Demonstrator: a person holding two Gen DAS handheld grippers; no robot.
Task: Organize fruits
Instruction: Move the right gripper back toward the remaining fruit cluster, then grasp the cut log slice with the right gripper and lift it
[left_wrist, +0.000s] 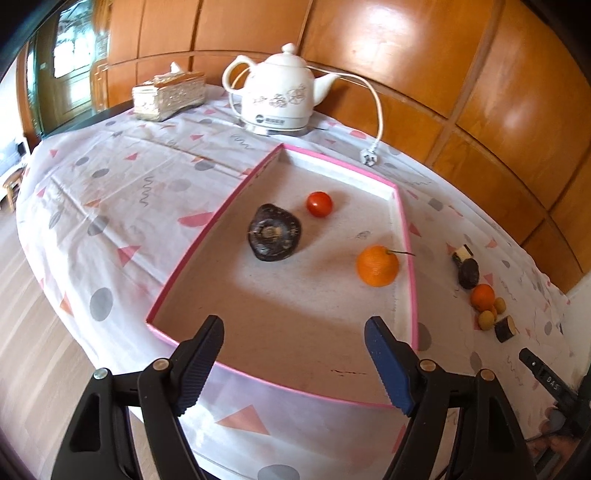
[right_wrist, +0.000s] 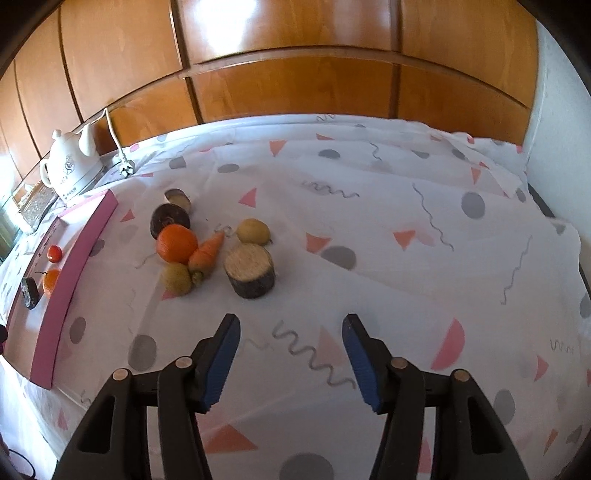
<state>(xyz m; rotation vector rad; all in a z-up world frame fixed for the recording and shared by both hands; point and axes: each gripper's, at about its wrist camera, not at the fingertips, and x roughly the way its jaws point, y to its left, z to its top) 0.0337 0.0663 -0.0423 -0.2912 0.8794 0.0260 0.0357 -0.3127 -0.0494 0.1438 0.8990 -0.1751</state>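
Observation:
A pink-rimmed tray (left_wrist: 410, 236) holds a red tomato (left_wrist: 319, 204), a dark round fruit (left_wrist: 274, 237) and an orange (left_wrist: 377, 266). My left gripper (left_wrist: 293, 334) hangs open over the tray's near end, with nothing between its fingers. To the right of the tray a loose pile lies on the cloth: an orange (right_wrist: 176, 243), a small carrot (right_wrist: 207, 252), two yellowish fruits (right_wrist: 253, 231) (right_wrist: 177, 277), a dark round fruit (right_wrist: 169, 220) and a cut dark-skinned chunk (right_wrist: 250, 271). My right gripper (right_wrist: 291, 325) stands open and empty above bare cloth, short of the chunk.
A white kettle (left_wrist: 277, 96) with its cord and plug (left_wrist: 368, 158) stands behind the tray, with a tissue box (left_wrist: 168, 96) to its left. Wooden panelling (right_wrist: 295, 81) backs the table. The patterned cloth (right_wrist: 406, 229) stretches right of the pile.

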